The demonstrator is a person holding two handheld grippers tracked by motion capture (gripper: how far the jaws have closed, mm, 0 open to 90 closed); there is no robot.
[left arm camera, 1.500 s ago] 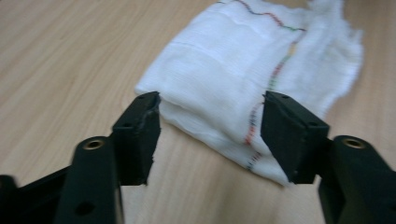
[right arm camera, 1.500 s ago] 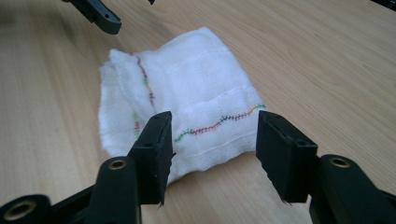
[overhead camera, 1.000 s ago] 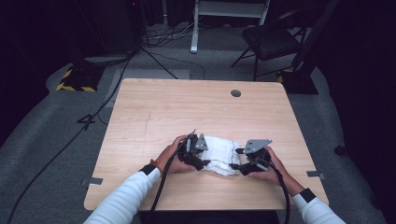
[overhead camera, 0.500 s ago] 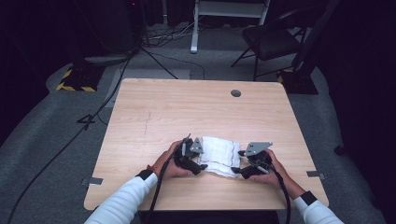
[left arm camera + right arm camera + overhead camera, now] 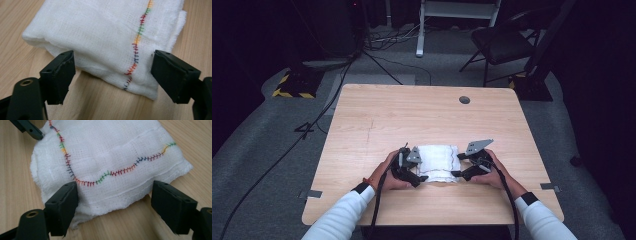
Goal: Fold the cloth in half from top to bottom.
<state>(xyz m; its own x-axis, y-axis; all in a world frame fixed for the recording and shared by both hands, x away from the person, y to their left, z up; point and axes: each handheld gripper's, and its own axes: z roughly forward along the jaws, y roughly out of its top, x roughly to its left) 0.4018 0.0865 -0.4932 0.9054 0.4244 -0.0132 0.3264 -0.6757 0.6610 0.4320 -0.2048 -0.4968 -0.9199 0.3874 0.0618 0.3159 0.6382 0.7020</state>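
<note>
High view: folded cloth (image 5: 438, 161) lies between left gripper (image 5: 408, 167) and right gripper (image 5: 467, 166), both with jaws just opened, gripping nothing.

no readable text, labels or numbers anywhere

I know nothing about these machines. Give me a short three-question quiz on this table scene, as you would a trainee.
1. True or false: the folded white cloth lies flat on the wooden table.
2. What runs along the cloth: A) multicoloured stitching, B) a zip, C) buttons?
3. Are the left tongs and right tongs clamped on the cloth or open?

Key: 1 true. 2 A. 3 Both open, one at each end of the cloth; their jaws have just been opening.
</note>
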